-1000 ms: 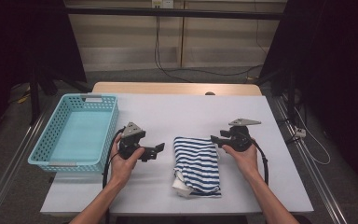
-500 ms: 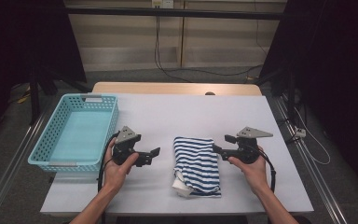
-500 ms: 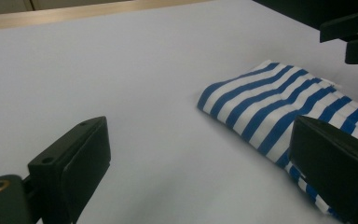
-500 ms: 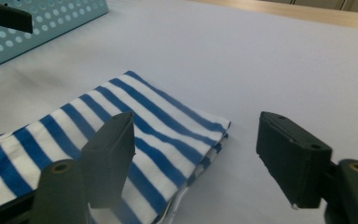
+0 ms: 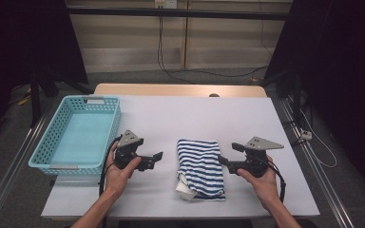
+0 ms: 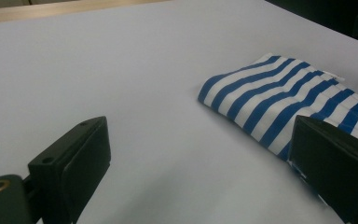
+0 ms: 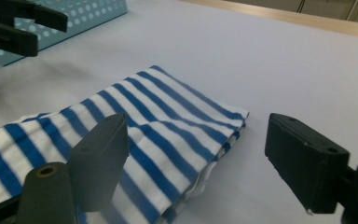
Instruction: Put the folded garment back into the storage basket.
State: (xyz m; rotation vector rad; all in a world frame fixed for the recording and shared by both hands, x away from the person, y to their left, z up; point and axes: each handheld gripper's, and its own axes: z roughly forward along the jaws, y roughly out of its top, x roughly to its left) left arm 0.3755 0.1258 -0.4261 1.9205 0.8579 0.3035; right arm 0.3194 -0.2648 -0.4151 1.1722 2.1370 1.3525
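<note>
A folded blue-and-white striped cloth [image 5: 200, 167] lies on the white table [image 5: 180, 118], between the two hands. My left gripper [image 5: 158, 158] hovers just left of it, open, with only bare table between its jaws; the left gripper view has the cloth [image 6: 279, 95] ahead on the right. My right gripper [image 5: 222, 160] sits at the cloth's right edge. Its jaws have just been opening and stand wide, gripping nothing. In the right gripper view [image 7: 205, 144] the cloth's [image 7: 168, 116] folded edge lies on the table below the gap between the jaws.
A light blue perforated basket [image 5: 66, 166] stands at the table's left side, and its wall [image 7: 88, 11] appears far off in the right gripper view, next to the left gripper [image 7: 23, 23]. White table surface stretches behind the cloth. Cables trail on the floor beyond.
The right gripper has drawn back to the right and toward the near edge, off the cloth, with its jaws wider. The left gripper has barely shifted. The cloth lies as before.
</note>
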